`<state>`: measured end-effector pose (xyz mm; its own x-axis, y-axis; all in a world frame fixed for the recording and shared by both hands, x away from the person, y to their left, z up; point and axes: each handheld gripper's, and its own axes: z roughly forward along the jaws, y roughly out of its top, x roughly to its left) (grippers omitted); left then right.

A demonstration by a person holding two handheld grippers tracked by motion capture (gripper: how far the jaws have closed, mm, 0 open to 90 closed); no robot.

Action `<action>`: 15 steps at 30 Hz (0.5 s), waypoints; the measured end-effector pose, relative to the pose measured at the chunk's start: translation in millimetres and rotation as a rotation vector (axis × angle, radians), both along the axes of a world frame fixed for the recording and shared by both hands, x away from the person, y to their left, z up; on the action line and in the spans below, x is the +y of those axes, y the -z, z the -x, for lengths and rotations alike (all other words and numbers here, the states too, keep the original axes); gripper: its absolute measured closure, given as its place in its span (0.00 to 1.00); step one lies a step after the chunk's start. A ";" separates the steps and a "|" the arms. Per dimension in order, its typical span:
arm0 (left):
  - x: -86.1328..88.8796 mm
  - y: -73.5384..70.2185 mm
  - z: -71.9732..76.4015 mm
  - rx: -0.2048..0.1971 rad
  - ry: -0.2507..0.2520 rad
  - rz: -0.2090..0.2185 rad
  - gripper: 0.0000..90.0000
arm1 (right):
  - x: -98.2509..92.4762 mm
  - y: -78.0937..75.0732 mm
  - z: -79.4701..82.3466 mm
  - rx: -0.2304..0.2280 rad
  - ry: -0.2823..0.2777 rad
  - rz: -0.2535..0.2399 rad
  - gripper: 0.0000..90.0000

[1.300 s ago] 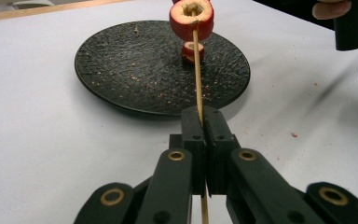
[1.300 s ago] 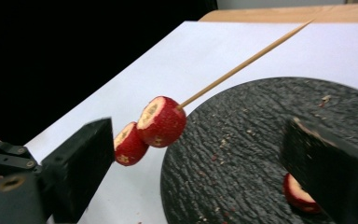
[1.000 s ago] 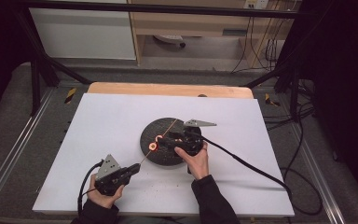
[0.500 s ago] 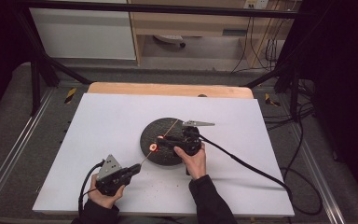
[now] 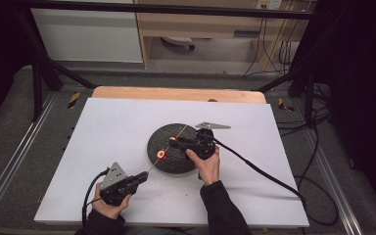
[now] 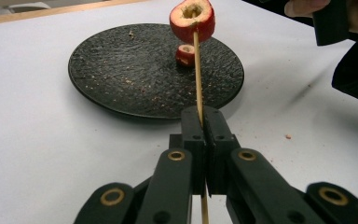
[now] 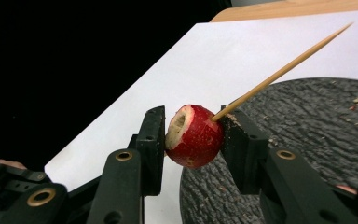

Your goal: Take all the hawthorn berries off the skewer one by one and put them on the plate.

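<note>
Left claw [image 6: 204, 140] clamped tight on thin skewer [image 6: 197, 70], low end. Right claw [image 7: 193, 135] has just been closing, pads now pinching red fruit [image 7: 193, 135] threaded on skewer, above black plate [image 5: 161, 142] on desk [image 5: 103, 122]. Fruit light, soft, cored: likely bruises, so squeeze skin flanks gently. Skewer stiff but snappable.

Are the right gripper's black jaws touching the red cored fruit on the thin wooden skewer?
Touching. In the right gripper view, the right gripper has both jaws pressed against the red cored fruit, with the thin wooden skewer through it.
</note>
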<state>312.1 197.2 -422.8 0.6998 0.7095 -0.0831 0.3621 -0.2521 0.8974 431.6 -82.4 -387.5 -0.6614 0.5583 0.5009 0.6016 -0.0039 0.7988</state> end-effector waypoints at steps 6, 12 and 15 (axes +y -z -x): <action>0.7 -1.0 0.6 -0.005 0.001 0.005 0.98 | -5.4 -5.7 -5.2 -0.011 0.013 0.003 0.69; 1.0 -1.6 1.1 -0.008 0.000 0.007 0.98 | -11.6 -12.3 -11.8 -0.017 0.039 -0.001 0.69; 1.3 -1.8 1.2 -0.011 -0.001 0.010 0.98 | -14.6 -15.4 -14.8 -0.024 0.051 -0.001 0.69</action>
<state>310.9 198.5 -421.0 0.6998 0.7095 -0.0827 0.3525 -0.2423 0.9039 446.4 -97.0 -372.1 -0.6437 0.5915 0.4857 0.5815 -0.0346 0.8128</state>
